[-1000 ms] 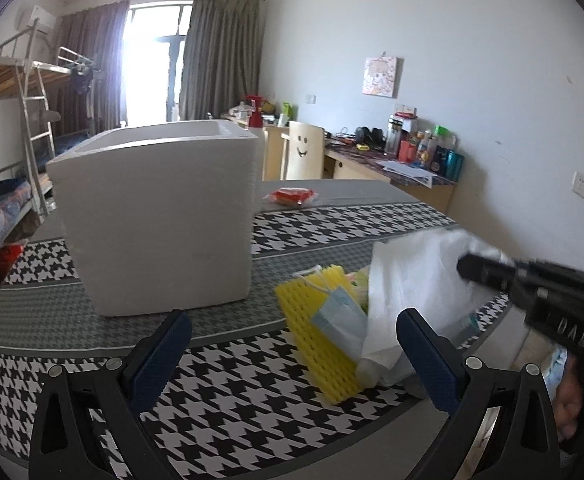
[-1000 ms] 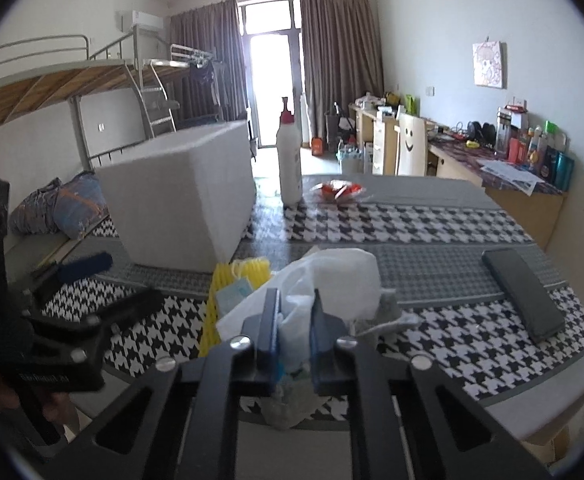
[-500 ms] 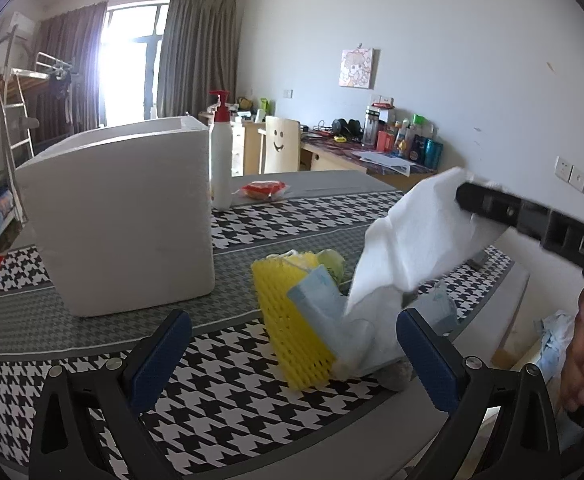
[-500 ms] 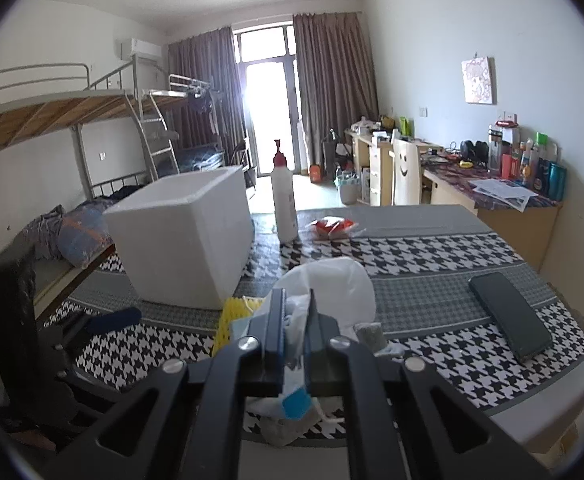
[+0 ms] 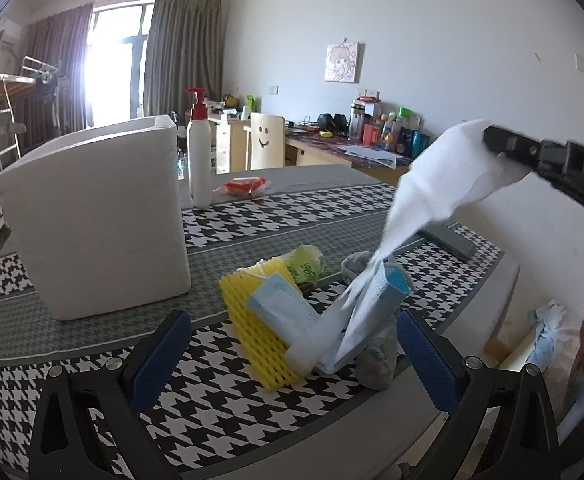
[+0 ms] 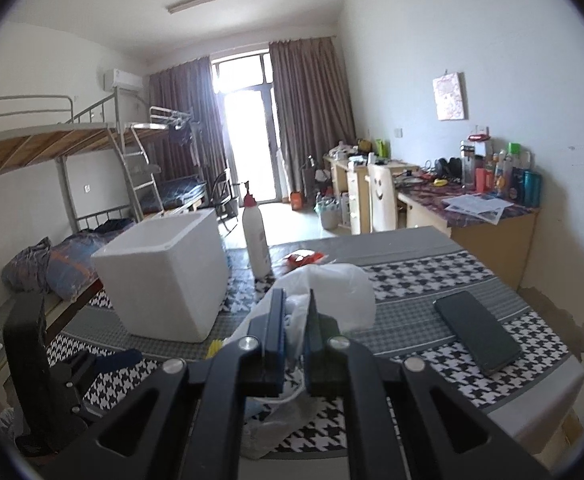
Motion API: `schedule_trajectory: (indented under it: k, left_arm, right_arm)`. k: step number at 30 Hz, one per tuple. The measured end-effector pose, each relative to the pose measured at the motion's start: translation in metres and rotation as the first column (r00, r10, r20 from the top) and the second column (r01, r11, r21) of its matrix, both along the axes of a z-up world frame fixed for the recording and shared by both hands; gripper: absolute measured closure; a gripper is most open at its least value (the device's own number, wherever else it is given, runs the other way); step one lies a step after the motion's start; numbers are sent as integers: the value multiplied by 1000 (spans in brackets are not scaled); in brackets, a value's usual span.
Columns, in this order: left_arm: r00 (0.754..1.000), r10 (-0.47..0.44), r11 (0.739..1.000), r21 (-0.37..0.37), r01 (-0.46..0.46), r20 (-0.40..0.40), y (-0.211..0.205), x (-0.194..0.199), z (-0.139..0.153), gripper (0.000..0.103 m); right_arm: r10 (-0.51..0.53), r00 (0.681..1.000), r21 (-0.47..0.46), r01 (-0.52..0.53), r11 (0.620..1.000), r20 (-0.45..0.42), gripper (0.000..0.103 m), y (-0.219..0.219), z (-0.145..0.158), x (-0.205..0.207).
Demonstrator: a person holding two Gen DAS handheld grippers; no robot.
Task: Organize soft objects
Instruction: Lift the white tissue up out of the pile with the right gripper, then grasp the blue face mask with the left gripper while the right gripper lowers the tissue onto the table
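My right gripper (image 6: 295, 312) is shut on a white plastic bag (image 6: 331, 292) and holds it up above the table; the bag also shows in the left wrist view (image 5: 443, 184), hanging from the right gripper (image 5: 491, 140). Under it lies a pile: a yellow foam net (image 5: 256, 332), blue face masks (image 5: 288, 312), a green packet (image 5: 307, 264) and a grey soft object (image 5: 375, 356). My left gripper (image 5: 292, 352) is open and empty, just in front of the pile. A white foam box (image 5: 96, 216) stands open-topped to the left; it also shows in the right wrist view (image 6: 168, 276).
A white pump bottle (image 5: 199, 160) with a red top and a red packet (image 5: 244, 186) stand behind the box. A dark phone (image 6: 477, 330) lies at the table's right. The table edge (image 5: 331, 424) is close. A bunk bed stands left, a cluttered desk right.
My right gripper has risen, lifting the white bag off the pile, uncovering the masks and grey object. The left gripper has drawn back and up a little, still open.
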State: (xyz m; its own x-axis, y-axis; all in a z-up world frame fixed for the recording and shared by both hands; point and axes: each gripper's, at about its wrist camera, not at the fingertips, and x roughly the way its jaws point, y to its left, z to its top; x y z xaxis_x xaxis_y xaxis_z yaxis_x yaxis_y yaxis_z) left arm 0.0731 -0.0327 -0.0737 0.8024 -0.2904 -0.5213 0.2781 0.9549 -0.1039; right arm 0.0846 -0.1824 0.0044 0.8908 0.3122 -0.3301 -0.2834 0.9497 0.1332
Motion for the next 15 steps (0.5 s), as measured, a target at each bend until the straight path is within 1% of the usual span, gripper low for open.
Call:
schedule_trajectory:
  k: [5, 12, 15]
  left_arm:
    - [1000, -19, 1000, -1, 19, -10, -5, 2, -2, 1]
    - [999, -27, 1000, 2, 27, -27, -17, 9, -6, 1]
    - [999, -32, 999, -3, 32, -24, -21, 11, -7, 8]
  right_arm:
    - [-51, 998, 3, 51, 999, 38, 94, -15, 9, -8]
    - [-100, 994, 2, 100, 995, 48, 94, -31, 11, -13]
    - [-111, 993, -2, 111, 994, 46, 94, -36, 10, -14]
